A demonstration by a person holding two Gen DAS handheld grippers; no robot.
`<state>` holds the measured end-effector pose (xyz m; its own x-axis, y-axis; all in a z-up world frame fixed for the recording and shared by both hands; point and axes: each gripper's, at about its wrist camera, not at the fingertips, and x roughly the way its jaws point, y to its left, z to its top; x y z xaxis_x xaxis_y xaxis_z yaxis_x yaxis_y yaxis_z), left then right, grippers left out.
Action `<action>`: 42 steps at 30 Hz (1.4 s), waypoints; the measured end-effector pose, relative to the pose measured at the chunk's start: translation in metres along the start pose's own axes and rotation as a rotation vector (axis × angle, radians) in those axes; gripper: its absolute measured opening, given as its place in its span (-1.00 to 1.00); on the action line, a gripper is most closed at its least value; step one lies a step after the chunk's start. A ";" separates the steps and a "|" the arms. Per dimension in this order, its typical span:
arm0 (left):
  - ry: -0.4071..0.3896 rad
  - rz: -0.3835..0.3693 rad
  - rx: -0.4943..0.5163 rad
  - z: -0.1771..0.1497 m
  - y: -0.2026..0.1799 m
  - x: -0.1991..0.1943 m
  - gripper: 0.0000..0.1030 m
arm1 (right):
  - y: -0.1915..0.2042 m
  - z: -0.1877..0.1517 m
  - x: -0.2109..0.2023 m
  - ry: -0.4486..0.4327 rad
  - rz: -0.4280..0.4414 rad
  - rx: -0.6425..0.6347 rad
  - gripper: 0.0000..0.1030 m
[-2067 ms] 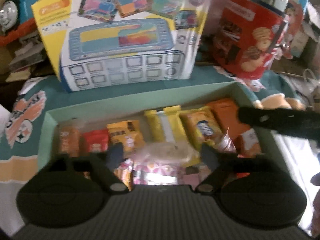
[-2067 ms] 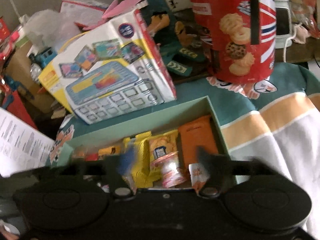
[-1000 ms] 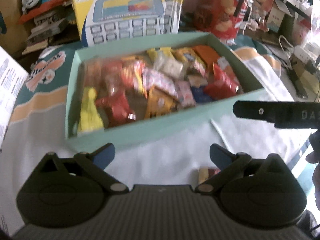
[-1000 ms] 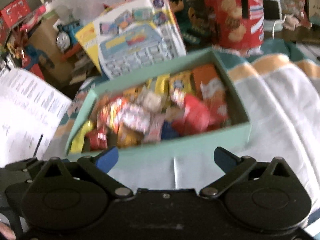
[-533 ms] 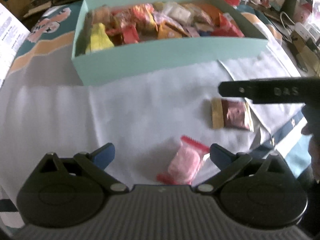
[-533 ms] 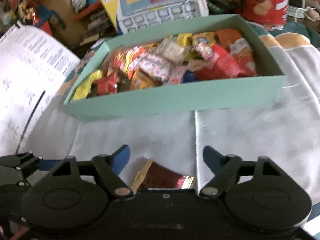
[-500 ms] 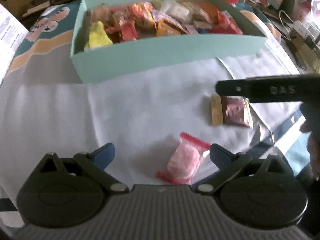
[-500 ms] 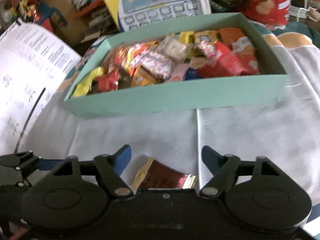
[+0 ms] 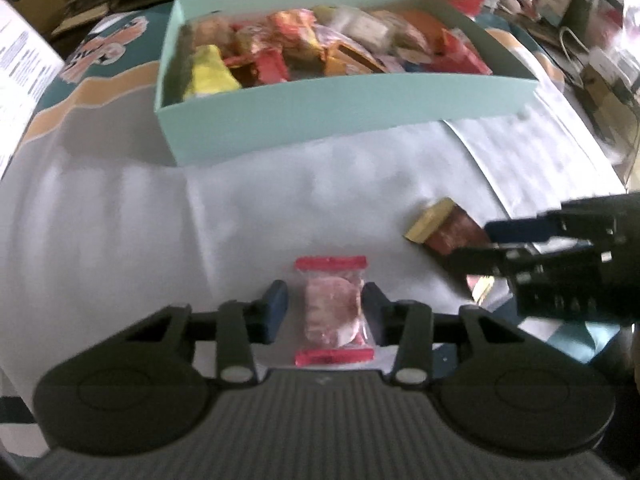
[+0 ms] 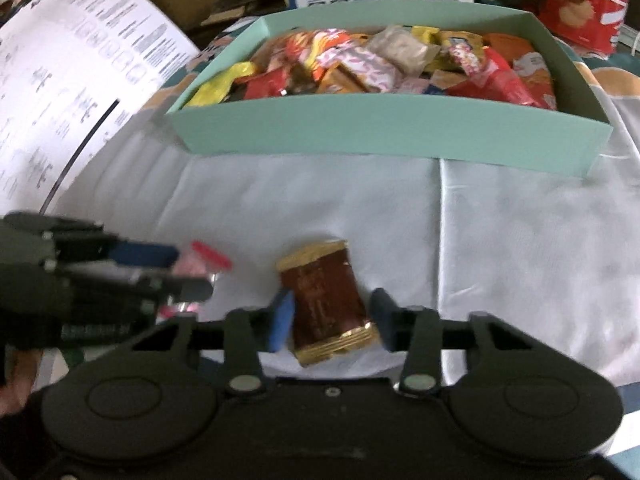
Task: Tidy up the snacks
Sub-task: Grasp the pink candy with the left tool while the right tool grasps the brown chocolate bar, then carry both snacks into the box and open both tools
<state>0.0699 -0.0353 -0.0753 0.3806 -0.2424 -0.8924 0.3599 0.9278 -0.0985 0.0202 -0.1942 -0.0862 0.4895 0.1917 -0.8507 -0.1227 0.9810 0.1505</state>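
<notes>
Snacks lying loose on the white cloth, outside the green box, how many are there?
2. A pink candy lies between the left gripper's closing jaws, and a brown wafer pack between the right gripper's closing jaws. More could be hidden behind the grippers.

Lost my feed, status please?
Left gripper closing around pink candy packet. Right gripper closing around brown snack packet. Both on cloth; green box ahead, unobstructed.

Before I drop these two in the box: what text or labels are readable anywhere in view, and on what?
No text can be read.
Brown wrapper: print, too blurred.
White printed sheet: rows of text, too small.
Pink candy: no lettering seen.
Snack packets in the green box: logos blurred.
Red cookie tin: only biscuit pictures.
Left tool side label: smeared.
</notes>
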 end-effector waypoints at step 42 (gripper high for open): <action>-0.077 0.022 -0.075 0.004 0.012 -0.026 -0.48 | -0.027 0.007 -0.031 -0.116 -0.011 0.191 -0.28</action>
<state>0.0674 -0.0184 -0.0514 0.4531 -0.2402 -0.8585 0.2871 0.9510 -0.1146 0.0146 -0.2263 -0.0605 0.5873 0.1724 -0.7908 0.0438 0.9689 0.2437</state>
